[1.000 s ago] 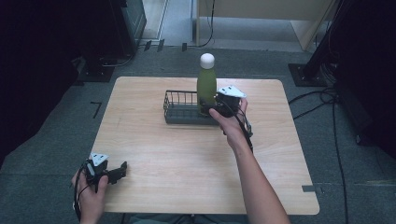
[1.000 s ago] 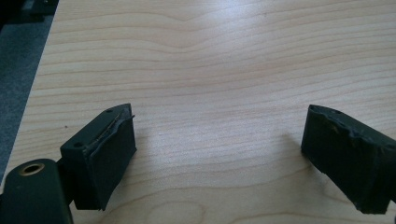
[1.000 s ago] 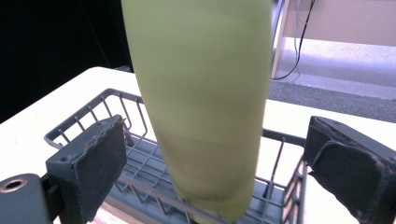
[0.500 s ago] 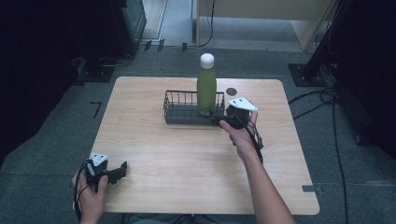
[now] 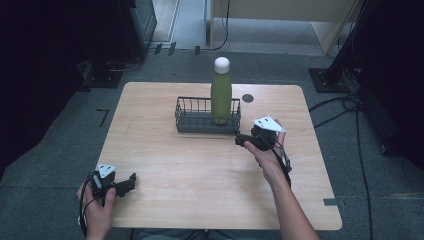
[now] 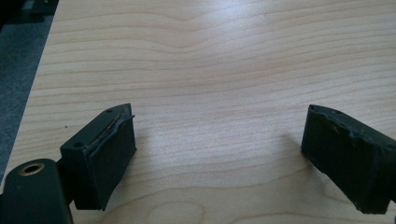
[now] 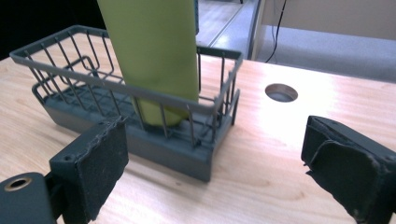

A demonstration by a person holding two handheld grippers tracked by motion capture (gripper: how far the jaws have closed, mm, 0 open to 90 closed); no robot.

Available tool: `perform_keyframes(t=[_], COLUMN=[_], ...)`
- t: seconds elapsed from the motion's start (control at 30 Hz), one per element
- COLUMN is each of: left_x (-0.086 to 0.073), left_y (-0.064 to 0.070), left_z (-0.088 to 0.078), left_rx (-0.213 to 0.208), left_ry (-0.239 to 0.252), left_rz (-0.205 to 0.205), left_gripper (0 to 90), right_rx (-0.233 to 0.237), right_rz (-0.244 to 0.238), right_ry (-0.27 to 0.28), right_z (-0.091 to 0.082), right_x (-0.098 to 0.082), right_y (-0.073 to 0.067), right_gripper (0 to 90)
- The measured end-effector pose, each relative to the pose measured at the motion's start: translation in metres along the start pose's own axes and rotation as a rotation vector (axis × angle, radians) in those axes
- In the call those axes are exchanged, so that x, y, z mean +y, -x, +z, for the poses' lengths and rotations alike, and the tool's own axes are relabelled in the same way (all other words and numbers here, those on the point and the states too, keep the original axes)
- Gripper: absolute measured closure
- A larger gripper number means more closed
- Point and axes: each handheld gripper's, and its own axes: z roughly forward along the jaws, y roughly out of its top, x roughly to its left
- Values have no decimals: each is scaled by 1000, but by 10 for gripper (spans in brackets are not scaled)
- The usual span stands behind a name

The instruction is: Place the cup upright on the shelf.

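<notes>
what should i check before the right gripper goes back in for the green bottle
1. Right gripper open: ok, fingers spread, nothing between them.
2. Green bottle upright in the wire basket: ok, standing at its right end.
3. Path to the bottle: not ok, the basket's wires stand between the fingers and its lower body.
4. Bottle above the rim free to grasp: ok in the high view.
5. Left gripper out of the way: ok, open at the table's near left corner.
6. Basket fixed to the table: cannot tell.

Left gripper (image 5: 116, 184) low, fingers (image 6: 100, 156) spread, right gripper (image 5: 250, 141) extended, fingers (image 7: 91, 172) spread
</notes>
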Motion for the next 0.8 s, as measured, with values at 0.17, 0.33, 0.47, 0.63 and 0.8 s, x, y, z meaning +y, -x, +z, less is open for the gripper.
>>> perform_keyframes(t=[0.17,0.33,0.47,0.63,0.8], left_x=[0,0,0,0,0], left_y=[0,0,0,0,0], left_z=[0,0,0,0,0], left_rx=[0,0,0,0,0], left_ry=[0,0,0,0,0], left_rz=[0,0,0,0,0], left_gripper=[105,104,105,105,104], right_rx=[-6,-18,-32,-46,-60], right_rz=[6,9,20,34,43], right_ry=[-8,-17,-23,-37,-43], right_z=[-7,-13,-17,-24,-30], right_x=[-8,-18,-27,-39,-46], right_y=[6,14,22,31,39], right_gripper=[72,72,73,75,75])
